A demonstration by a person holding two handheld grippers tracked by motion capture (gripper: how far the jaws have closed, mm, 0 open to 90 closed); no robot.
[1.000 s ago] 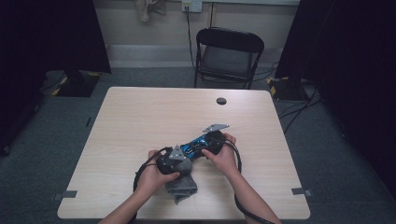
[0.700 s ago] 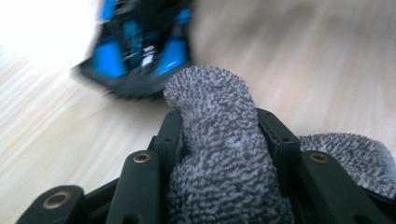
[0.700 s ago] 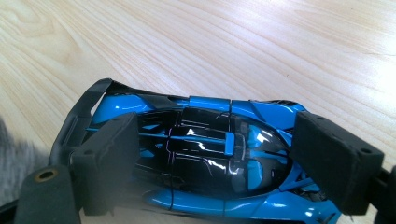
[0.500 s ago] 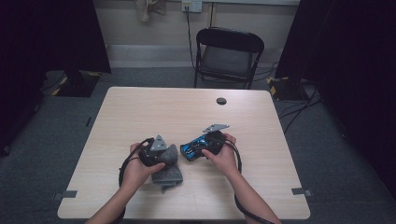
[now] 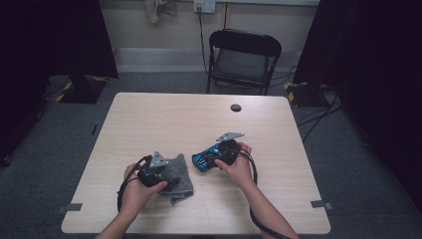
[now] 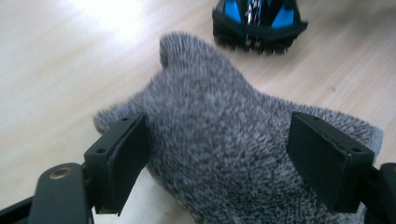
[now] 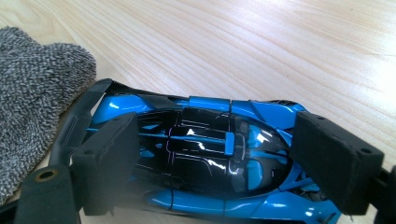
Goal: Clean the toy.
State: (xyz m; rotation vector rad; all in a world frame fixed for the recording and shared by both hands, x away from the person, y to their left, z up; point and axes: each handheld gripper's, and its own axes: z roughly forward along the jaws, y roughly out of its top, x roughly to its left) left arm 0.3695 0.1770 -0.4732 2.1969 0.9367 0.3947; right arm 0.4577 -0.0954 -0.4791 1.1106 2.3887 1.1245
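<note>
Speckled grey cloth (image 6: 224,140), glossy blue-and-black toy car (image 7: 205,158), pale wood-grain table (image 5: 164,119), black chair (image 5: 242,55).

A pale wooden table (image 5: 149,119) carries a grey cloth (image 5: 180,180) beside a blue toy car (image 5: 206,158).

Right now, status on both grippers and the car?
Left gripper open, just released grey cloth. Right gripper straddles blue toy car; grip unclear. Cloth beside car.

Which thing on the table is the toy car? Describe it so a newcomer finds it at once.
Start at the light wooden table in front of the black folding chair, then look to its near half. There the toy car lies under the right gripper, just right of a grey cloth. It is glossy blue and black, hard and shiny, unlike the fuzzy cloth.
</note>
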